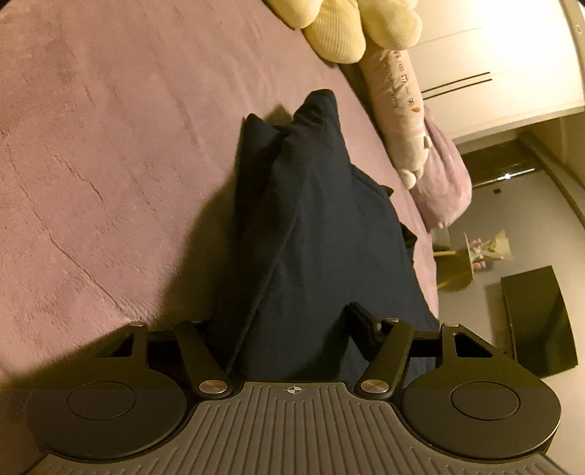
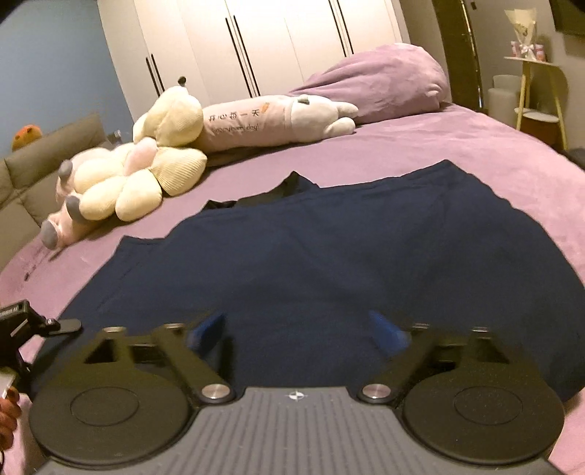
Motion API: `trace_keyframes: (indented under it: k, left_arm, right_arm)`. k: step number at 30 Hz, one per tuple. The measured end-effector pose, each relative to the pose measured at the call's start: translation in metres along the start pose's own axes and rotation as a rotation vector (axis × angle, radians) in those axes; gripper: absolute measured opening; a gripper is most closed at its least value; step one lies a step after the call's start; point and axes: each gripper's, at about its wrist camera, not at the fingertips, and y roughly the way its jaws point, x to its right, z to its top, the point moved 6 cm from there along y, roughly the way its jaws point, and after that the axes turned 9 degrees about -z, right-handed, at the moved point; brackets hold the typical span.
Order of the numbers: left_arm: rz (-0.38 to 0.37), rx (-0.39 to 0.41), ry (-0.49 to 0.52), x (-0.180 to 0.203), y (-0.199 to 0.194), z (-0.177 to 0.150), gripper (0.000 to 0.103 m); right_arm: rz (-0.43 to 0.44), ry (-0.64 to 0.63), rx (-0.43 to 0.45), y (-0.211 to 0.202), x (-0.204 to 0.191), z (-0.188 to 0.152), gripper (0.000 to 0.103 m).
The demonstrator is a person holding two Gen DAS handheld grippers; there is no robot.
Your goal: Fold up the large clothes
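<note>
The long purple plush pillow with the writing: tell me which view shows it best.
The right wrist view: the long plush pillow lies full length beyond the navy garment, print readable. The left wrist view shows it tilted, partly hidden by the cream plush toy.

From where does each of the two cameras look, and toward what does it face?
Left wrist: on the left gripper, tilted down along the dark navy garment on the purple bed cover.
Right wrist: on the right gripper, facing the white wardrobe; fingertips show.
Shared: garment, cream plush toys.
</note>
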Motion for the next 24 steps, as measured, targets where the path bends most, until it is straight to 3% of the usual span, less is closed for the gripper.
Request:
trace_keyframes:
  k: [3, 5, 10, 12, 16, 18, 23, 24]
  left_arm:
    - [-0.012, 0.000, -0.011, 0.001, -0.003, 0.000, 0.056]
    - [-0.027, 0.010, -0.014, 0.005, -0.009, 0.000, 0.052]
    - [-0.057, 0.031, 0.014, 0.025, -0.017, 0.004, 0.047]
    - [-0.064, 0.037, 0.027, 0.035, -0.018, 0.004, 0.046]
    - [-0.076, 0.037, 0.064, 0.056, -0.019, 0.002, 0.044]
    - [-0.074, 0.040, 0.081, 0.067, -0.021, 0.003, 0.044]
    - [-0.093, 0.047, 0.111, 0.098, -0.024, 0.001, 0.043]
    - [-0.095, 0.046, 0.115, 0.104, -0.023, 0.000, 0.042]
  right_arm:
    - [-0.024, -0.018, -0.012, 0.000, -0.001, -0.001, 0.018]
    - [-0.038, -0.025, -0.004, -0.004, -0.002, 0.001, 0.009]
    - [0.015, -0.023, 0.028, -0.015, -0.014, 0.006, 0.008]
    - [0.028, -0.032, 0.004, -0.012, -0.023, 0.004, 0.008]
    - [-0.033, -0.069, -0.110, 0.013, -0.028, -0.018, 0.008]
    - [-0.039, -0.086, -0.113, 0.012, -0.029, -0.017, 0.008]
    - [-0.038, -0.069, 0.028, -0.019, -0.028, -0.005, 0.007]
    - [-0.018, -0.058, 0.017, -0.017, -0.028, -0.009, 0.007]
